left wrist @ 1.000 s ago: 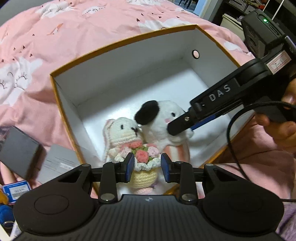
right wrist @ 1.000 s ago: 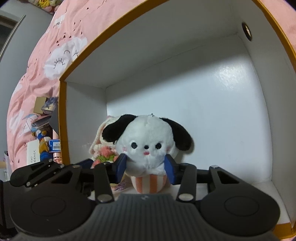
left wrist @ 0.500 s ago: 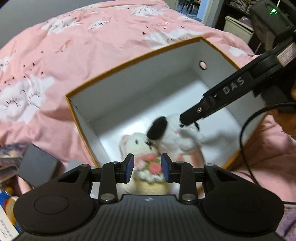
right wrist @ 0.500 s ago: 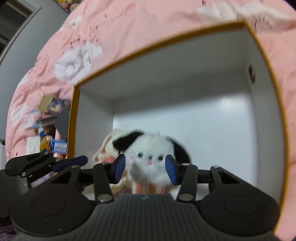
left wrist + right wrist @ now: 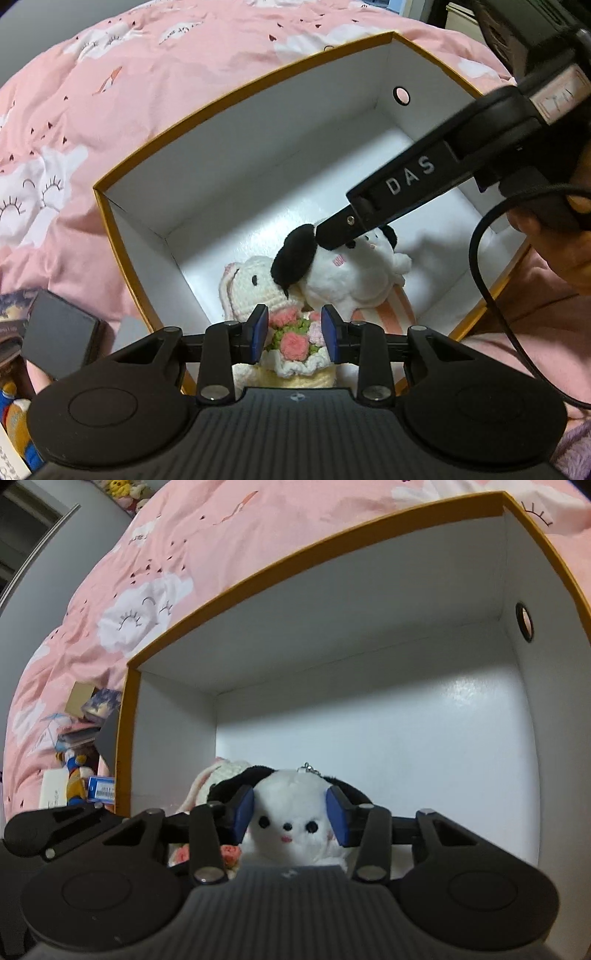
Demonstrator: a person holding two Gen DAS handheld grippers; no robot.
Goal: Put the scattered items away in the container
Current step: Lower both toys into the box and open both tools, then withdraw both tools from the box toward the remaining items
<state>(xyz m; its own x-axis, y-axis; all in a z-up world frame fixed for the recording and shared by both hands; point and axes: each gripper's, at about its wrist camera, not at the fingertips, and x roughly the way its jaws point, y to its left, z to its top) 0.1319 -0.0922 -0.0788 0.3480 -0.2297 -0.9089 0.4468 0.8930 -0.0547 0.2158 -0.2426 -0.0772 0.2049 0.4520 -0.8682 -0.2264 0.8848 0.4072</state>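
1. My right gripper [image 5: 291, 815]: jaws just closing, pads either side of the dog plush's [image 5: 291, 823] head; contact unclear.
2. My left gripper [image 5: 294, 334]: parted, straddling the crochet bunny [image 5: 255, 286].
3. Both toys: inside the box [image 5: 236, 173].

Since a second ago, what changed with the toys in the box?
The right gripper fingers have just been closing around the dog plush, and now sit at the sides of its head. The dog has tipped back from upright. The bunny and the box stayed put, and the left gripper is open above the bunny as before.
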